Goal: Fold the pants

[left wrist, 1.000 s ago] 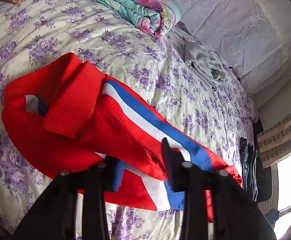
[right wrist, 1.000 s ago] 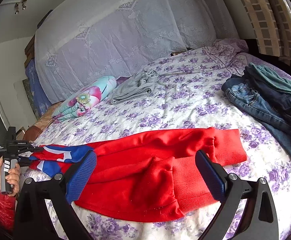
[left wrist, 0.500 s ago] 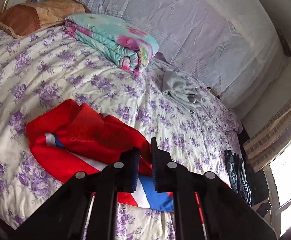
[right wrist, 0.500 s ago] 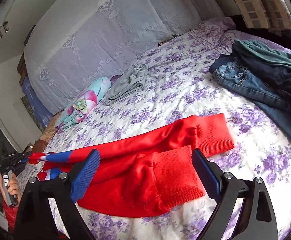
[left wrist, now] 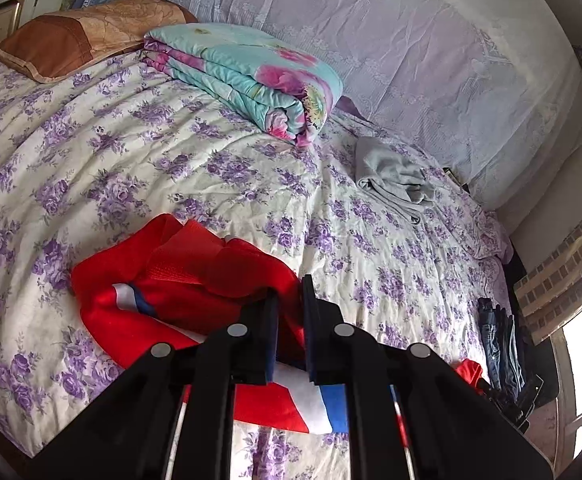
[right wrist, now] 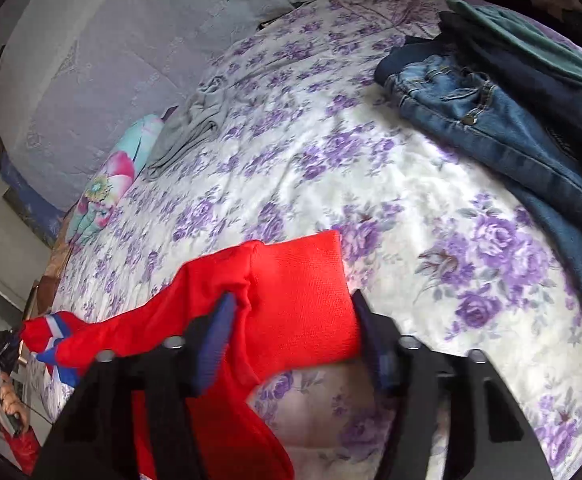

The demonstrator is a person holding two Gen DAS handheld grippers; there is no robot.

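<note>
Red track pants (left wrist: 195,280) with a white and blue side stripe lie bunched on the flowered bedspread (left wrist: 91,168). My left gripper (left wrist: 289,320) is shut on the pants' red fabric and holds it lifted. In the right wrist view the pants (right wrist: 291,304) stretch from the ribbed cuff to the far striped end at the left. My right gripper (right wrist: 291,344) is open, its jaws standing on either side of the ribbed cuff, close over it.
A folded floral quilt (left wrist: 251,76) and a brown pillow (left wrist: 79,36) lie at the bed's head. A grey garment (left wrist: 395,176) lies near the netting. Jeans and dark clothes (right wrist: 511,120) are piled at the right of the bed.
My left gripper shut on the pants and lifted them, bunching the fabric. My right gripper dropped down over the ribbed cuff, jaws narrowing but still apart.
</note>
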